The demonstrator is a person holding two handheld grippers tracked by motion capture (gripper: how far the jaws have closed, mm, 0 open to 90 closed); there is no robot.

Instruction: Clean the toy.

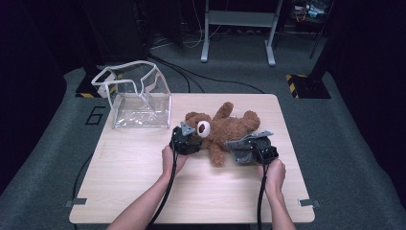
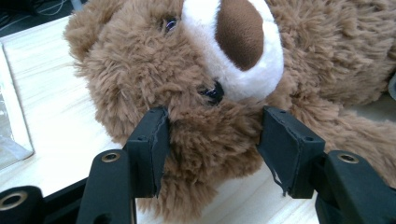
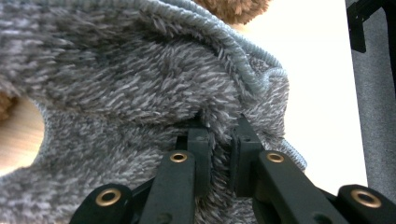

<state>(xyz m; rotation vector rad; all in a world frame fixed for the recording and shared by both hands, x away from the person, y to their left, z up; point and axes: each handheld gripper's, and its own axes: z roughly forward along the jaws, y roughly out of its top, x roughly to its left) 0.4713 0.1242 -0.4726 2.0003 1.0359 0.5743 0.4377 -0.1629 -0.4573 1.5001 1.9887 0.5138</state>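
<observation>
1. Surface: light wood-grain table [image 1: 143, 167] with rounded corners, standing on grey carpet [image 1: 354, 143]. Metal brackets show at its near left and right edges.
2. Room: dark all round. A grey metal frame [image 1: 239, 28] stands on the floor beyond the table, with cables trailing across the carpet. Yellow-black striped tape marks the floor at back left and back right, and there is a "6" on the floor left of the table.
3. Clear plastic bag [image 1: 139, 96] with white trim sits on the back-left part of the table, mouth open and walls slumped.
4. Brown teddy bear [image 1: 225, 129] lies on its back mid-table, right of the bag, head toward the left gripper.
5. Left gripper [image 2: 212, 135]: jaws about half open, pads pressing into the fur of the bear's head just under the muzzle from both sides. It has hold of the head.
6. Right gripper [image 3: 219, 140]: jaws nearly closed, pinching a fold of grey fuzzy knit cloth [image 3: 140, 84] with a ribbed hem. In the high view the cloth lies by the bear's lower body, at the gripper.
7. Both hands rest low at the table's near half.
</observation>
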